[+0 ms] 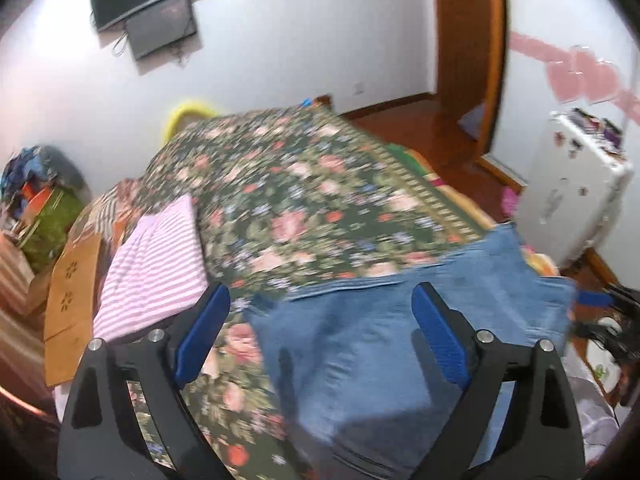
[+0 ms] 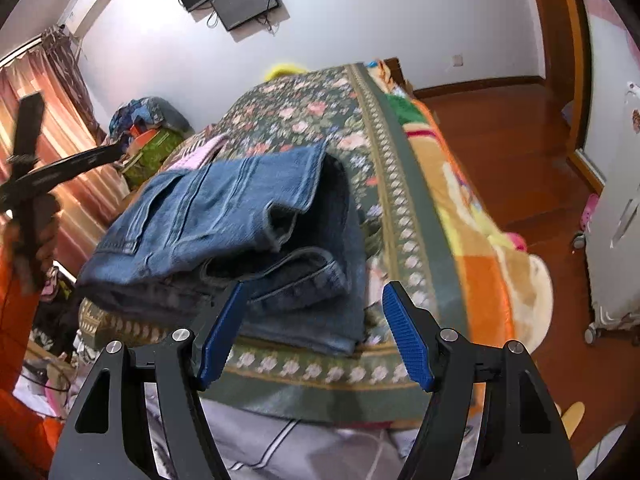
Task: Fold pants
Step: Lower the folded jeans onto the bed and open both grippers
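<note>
Blue denim pants (image 2: 248, 224) lie folded in a thick stack on the near end of a bed with a floral cover (image 2: 312, 120). In the left wrist view the pants (image 1: 380, 340) fill the lower middle. My left gripper (image 1: 320, 304) is open and empty, hovering over the pants' left part. My right gripper (image 2: 312, 300) is open and empty, just in front of the stack's near edge by the bed's border. The left gripper and the hand holding it show at the left of the right wrist view (image 2: 28, 184).
A pink striped cloth (image 1: 156, 268) lies on the bed left of the pants. A brown box (image 1: 72, 300) stands beside the bed. A white cabinet (image 1: 572, 192) stands on the wooden floor (image 2: 500, 140) at right. A cluttered pile (image 2: 148, 128) sits by the curtain.
</note>
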Demonstrator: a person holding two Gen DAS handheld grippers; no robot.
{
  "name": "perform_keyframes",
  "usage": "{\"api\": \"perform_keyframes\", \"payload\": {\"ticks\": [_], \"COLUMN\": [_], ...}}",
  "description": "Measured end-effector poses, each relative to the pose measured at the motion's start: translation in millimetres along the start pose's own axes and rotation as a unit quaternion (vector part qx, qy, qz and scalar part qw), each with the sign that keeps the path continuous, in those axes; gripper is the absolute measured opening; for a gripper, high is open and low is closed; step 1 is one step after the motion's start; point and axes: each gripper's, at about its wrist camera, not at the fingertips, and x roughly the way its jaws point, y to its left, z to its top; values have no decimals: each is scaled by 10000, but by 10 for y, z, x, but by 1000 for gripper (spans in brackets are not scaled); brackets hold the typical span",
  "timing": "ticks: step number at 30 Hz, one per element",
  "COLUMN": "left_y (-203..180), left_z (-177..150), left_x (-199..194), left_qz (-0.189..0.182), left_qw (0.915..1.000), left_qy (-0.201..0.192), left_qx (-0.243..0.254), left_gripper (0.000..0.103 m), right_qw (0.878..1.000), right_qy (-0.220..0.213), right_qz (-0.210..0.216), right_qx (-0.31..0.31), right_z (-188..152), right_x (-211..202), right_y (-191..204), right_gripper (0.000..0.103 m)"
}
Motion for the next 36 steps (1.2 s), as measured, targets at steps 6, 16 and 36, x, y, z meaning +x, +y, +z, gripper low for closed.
{"api": "perform_keyframes", "payload": {"ticks": [6,16,36], "left_y": [414,470,1136], "left_z": [-9,-148,-1299], "left_x": [689,1445,551], "left_qz": [-282,-562,-849], "left_qw": [9962,9892,9690], "left_qy": [703,1344,1639], "left_qx": [-426,-154,-1641], "left_gripper": [93,93,84], "right_qw": [9964,9933,9831], "right_qy": [781,1119,1213], "right_qz": [325,196,639], "right_qx": [60,190,-1210], "right_z": [-154,-19,1246], "right_x": [463,993,2240], "right_y": [155,98,659], "right_gripper": [67,70,65]}}
